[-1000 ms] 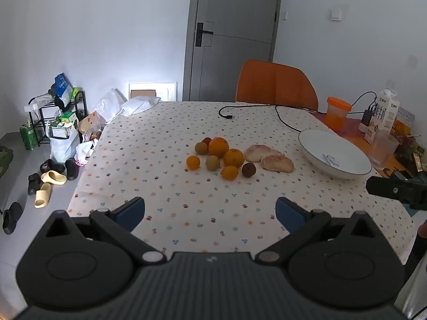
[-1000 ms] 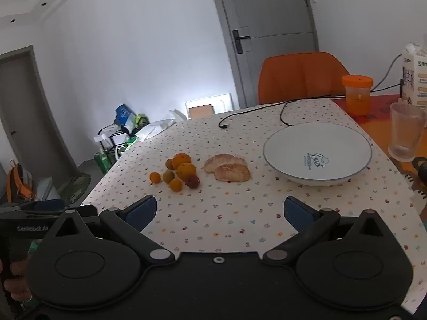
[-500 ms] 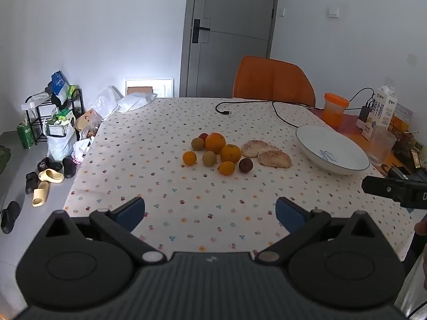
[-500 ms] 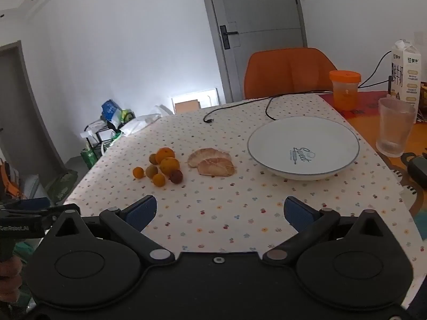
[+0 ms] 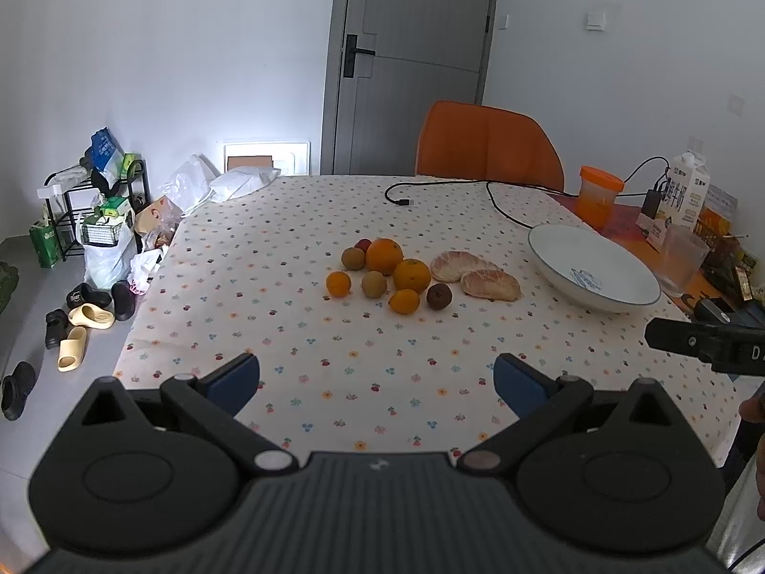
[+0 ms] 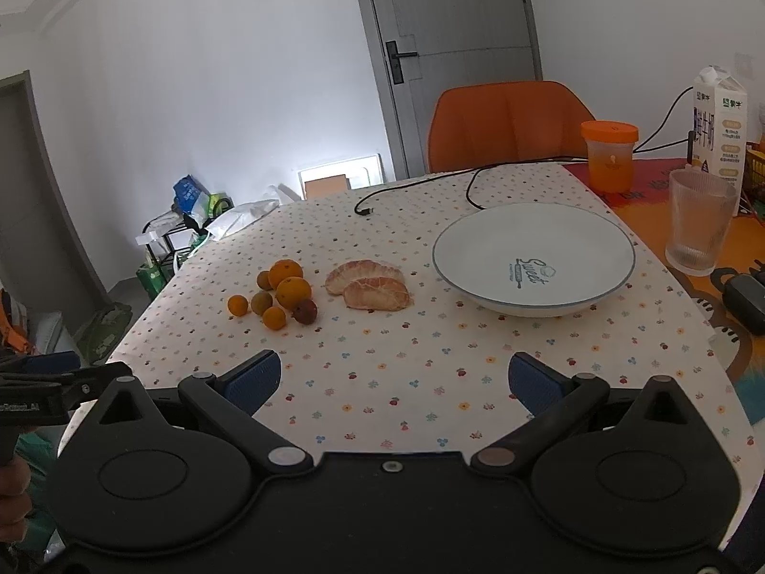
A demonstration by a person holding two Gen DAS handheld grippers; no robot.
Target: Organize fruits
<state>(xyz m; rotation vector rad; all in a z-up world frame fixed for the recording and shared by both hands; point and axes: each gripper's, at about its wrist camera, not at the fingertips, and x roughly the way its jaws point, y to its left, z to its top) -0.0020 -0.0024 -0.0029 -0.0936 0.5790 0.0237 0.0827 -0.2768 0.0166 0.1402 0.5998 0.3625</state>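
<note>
- Left gripper [image 5: 377, 378] hovered over the table [image 5: 287, 335], fingers spread, empty
- Right gripper [image 6: 395, 380] likewise spread
- Fruits [image 5: 389, 270] lay clustered beside the bowl [image 6: 534, 258]

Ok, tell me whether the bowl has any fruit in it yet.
Empty. The bowl shows only its printed base; all fruit lies on the tablecloth.

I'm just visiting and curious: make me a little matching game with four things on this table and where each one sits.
Things:
1. white bowl
2. peeled citrus segments
3. ribbed glass
4. black cable

Places:
A. between the whole fruit and the bowl
B. on the orange mat, right of the bowl
C. far side of the table, near the orange chair
D. right of the segments, nothing in it

Pairs: 1-D, 2-A, 3-B, 4-C
</note>
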